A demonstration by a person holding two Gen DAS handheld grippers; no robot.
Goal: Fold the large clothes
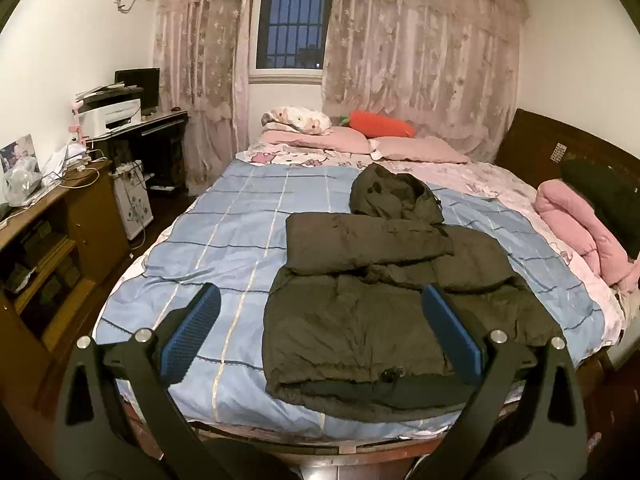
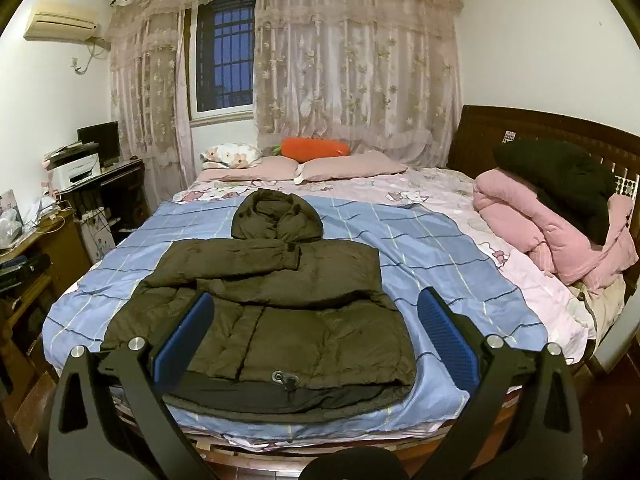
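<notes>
Fingers of the left gripper [image 1: 322,330] stand wide apart, holding nothing, above the dark olive hooded puffer jacket [image 1: 384,288] lying on the blue checked quilt [image 1: 224,236] near the bed's foot edge. From the right wrist, the right gripper [image 2: 316,338] gapes equally wide (also empty) over the same jacket [image 2: 280,292], sleeves folded across its chest.

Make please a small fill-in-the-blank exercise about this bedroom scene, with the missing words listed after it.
1. The dark jacket lies on the ____ checked blanket.
2. Both sleeves are folded across the jacket's ____.
3. The left gripper and the right gripper are both ____ and hold nothing.
4. The orange carrot-shaped plush lies behind the ____ pillows.

Missing words: blue; chest; open; pink
</notes>
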